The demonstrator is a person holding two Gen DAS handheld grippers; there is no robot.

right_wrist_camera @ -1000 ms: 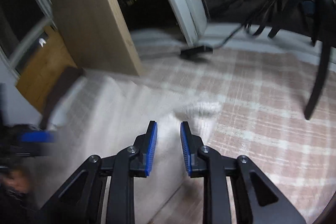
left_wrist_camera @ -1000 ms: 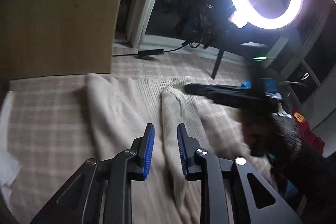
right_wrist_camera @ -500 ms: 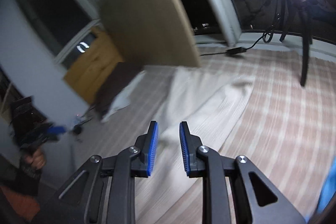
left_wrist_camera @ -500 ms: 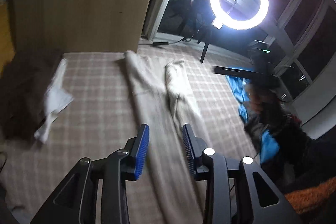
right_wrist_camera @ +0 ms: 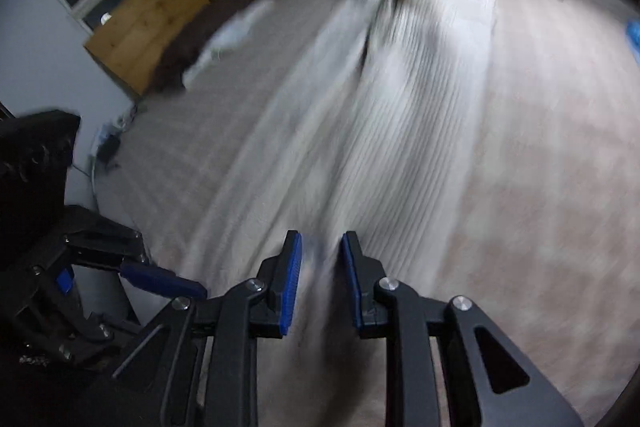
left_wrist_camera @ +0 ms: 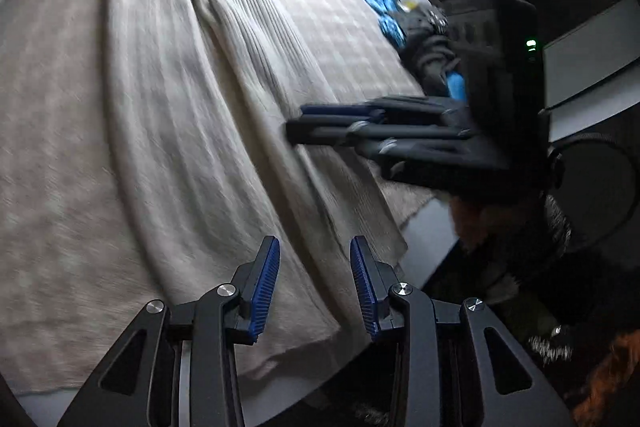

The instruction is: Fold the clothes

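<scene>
The ribbed cream garment (left_wrist_camera: pixel 208 115) looks soft and floppy, best pinched at its near hem corners, where the left gripper (left_wrist_camera: pixel 315 285) and right gripper (right_wrist_camera: pixel 320 277) hover spread, holding nothing.

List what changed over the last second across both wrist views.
Both tongs pulled back from the far end of the cream ribbed knit garment to its near hem: the left tongs now hover over the hem corner, the right tongs above the near edge. Nothing was gripped or released. The garment stayed spread on the checked cover; both tongs stayed open and empty.
</scene>
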